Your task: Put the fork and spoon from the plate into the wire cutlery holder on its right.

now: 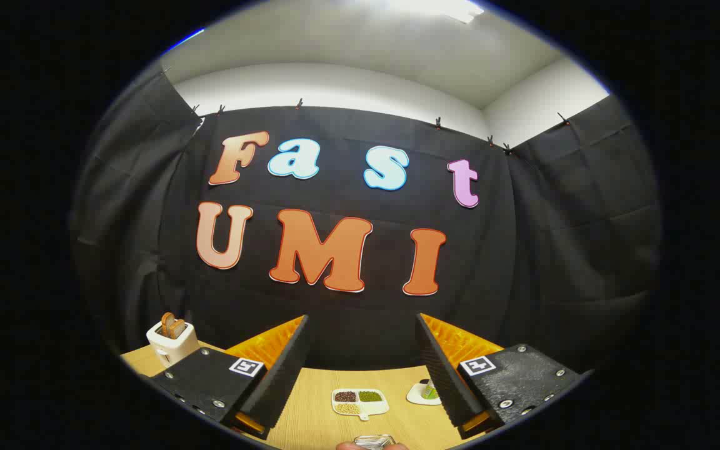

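Observation:
My gripper (pixel 361 325) is held high and level above a wooden table (pixel 316 412), with its two fingers wide apart and nothing between them. One finger (pixel 279 375) and the other finger (pixel 447 372) frame the far part of the table. Just below the fingers, at the nearest part of the table, a small shiny metal thing (pixel 374 441) peeks out; I cannot tell what it is.
A white divided dish (pixel 360 401) with dark, green and pale grains lies between the fingers. Beside it is a small white coaster (pixel 421 394) with a green item. A white toaster (pixel 172 340) with bread stands far left. The black booth wall (pixel 360 312) closes the back.

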Available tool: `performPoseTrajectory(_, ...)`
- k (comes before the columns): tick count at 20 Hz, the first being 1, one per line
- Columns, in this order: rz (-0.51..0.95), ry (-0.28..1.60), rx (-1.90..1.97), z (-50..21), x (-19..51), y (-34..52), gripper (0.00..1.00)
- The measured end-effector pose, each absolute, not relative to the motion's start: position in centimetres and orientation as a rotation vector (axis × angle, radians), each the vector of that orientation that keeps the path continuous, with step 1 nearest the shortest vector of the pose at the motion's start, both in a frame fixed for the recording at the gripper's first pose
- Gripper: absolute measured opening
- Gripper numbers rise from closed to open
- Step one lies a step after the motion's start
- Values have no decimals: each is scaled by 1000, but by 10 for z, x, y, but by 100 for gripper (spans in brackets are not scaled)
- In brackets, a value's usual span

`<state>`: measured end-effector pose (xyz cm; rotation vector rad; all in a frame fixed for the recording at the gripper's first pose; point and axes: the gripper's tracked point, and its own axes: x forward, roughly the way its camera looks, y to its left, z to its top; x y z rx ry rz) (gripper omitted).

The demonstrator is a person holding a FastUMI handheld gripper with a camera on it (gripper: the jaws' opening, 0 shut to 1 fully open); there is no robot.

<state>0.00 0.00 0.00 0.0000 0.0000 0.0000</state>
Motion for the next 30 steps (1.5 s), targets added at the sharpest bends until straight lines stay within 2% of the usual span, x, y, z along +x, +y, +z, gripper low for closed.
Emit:
performPoseTrajectory(5, -13, 11, 7, -3, 5, -5, 98)
performPoseTrajectory(18, 66, 19, -3, -7, 5, 22, 98)
performPoseTrajectory(26, 161, 115, 10, -28, 2, 73, 98)
performPoseTrajectory(30, 239, 266, -1, -69, -2, 118, 98)
